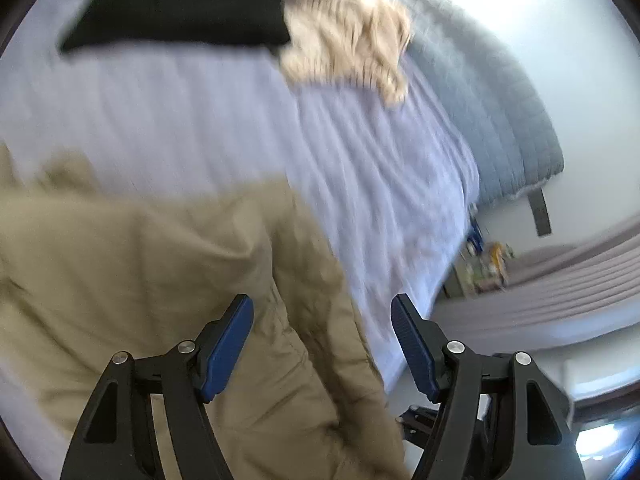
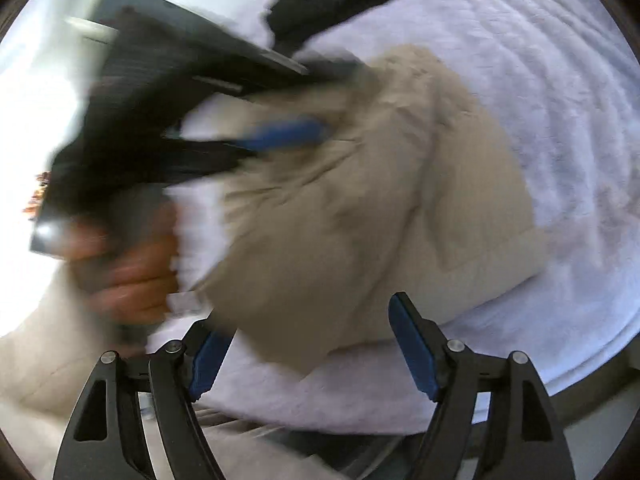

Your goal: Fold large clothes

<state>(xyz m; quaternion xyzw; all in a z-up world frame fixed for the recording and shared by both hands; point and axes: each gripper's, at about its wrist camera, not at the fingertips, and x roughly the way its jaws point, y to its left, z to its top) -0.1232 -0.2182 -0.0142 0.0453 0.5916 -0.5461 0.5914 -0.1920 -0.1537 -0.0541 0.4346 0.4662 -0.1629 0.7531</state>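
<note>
A tan jacket lies bunched on a pale lilac bedspread; it also shows in the right wrist view. My left gripper is open and empty just above the jacket. It appears blurred in the right wrist view, held by a hand over the jacket's far left edge. My right gripper is open and empty above the jacket's near edge. Both views are motion-blurred.
A black garment and a cream knitted one lie at the far side of the bed. A grey quilted headboard stands at the right. The bed's edge, a cluttered bedside table and floor lie to the right.
</note>
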